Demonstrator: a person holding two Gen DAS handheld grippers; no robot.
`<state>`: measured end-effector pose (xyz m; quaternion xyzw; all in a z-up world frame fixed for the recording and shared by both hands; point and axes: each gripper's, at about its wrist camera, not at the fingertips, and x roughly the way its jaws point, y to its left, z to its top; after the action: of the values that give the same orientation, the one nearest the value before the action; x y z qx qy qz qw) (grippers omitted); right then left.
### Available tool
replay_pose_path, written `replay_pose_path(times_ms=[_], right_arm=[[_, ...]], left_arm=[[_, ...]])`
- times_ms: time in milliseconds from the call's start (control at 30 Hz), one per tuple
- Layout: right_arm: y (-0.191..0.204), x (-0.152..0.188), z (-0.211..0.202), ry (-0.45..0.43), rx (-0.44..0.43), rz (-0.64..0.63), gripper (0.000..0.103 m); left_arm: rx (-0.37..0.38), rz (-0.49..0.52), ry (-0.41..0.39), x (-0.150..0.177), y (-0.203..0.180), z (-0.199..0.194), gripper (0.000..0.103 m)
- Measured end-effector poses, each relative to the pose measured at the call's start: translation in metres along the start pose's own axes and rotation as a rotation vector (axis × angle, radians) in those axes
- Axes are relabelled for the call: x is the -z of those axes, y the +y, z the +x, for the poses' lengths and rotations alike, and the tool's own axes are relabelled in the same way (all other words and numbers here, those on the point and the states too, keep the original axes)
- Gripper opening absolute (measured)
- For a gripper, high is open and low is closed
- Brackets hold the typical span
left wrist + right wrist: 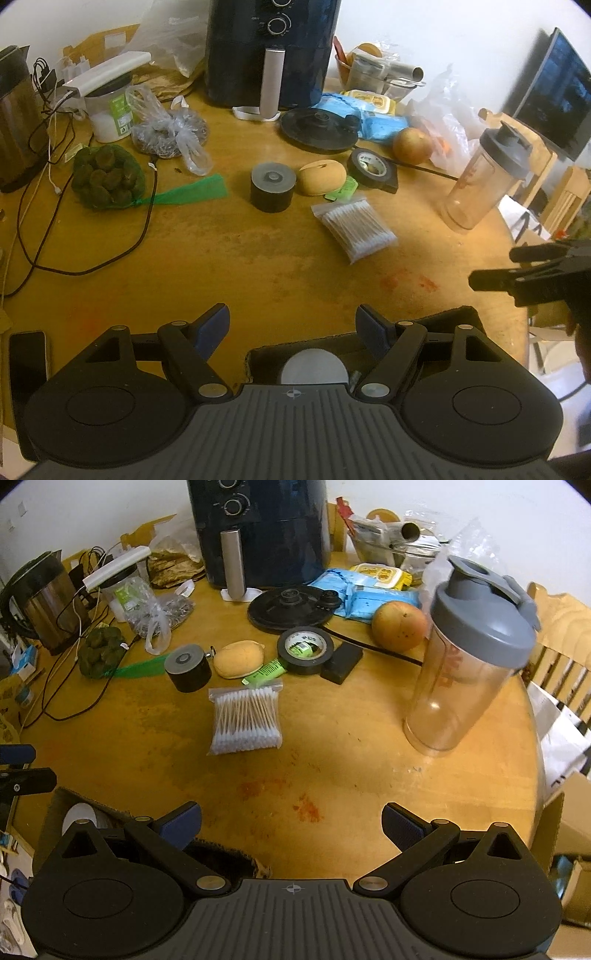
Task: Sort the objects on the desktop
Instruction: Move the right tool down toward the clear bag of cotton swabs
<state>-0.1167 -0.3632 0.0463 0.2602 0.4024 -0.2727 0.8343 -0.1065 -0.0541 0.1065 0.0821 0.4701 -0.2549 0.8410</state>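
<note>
A bag of cotton swabs [354, 229] [245, 722] lies mid-table. Behind it stand a black cylinder [272, 187] [187, 667], a tan bun-shaped object [321, 177] [239, 658], a green tube [264, 671] and a roll of black tape [372, 167] [305, 650]. A clear shaker bottle [467, 657] [480, 181] with a grey lid stands at the right. My left gripper [293, 325] is open and empty above a dark box [448, 316] with a white round object [314, 367] inside. My right gripper [291, 821] is open and empty over bare table; it also shows at the left wrist view's right edge.
A dark air fryer [271, 51] stands at the back, with a kettle base [319, 129], blue wipes pack [373, 118] and an apple [399, 626] near it. A kettle [55, 602], cables, a net of green balls [107, 177] and a phone [27, 373] crowd the left. Table edge runs at right.
</note>
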Motion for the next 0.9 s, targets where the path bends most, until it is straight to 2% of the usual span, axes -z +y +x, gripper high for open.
replay_pose_path(times_ms=[433, 900], right_arm=[[0.01, -0.032, 0.039, 0.046, -0.036, -0.089, 0.103], [0.019, -0.06, 0.086, 0.113, -0.078, -0.131, 0.103]], left_arm=[[-0.041, -0.036, -0.002, 0.003, 0.003, -0.008, 0.075], [-0.081, -0.102, 0.006, 0.01, 0.011, -0.02, 0.075]])
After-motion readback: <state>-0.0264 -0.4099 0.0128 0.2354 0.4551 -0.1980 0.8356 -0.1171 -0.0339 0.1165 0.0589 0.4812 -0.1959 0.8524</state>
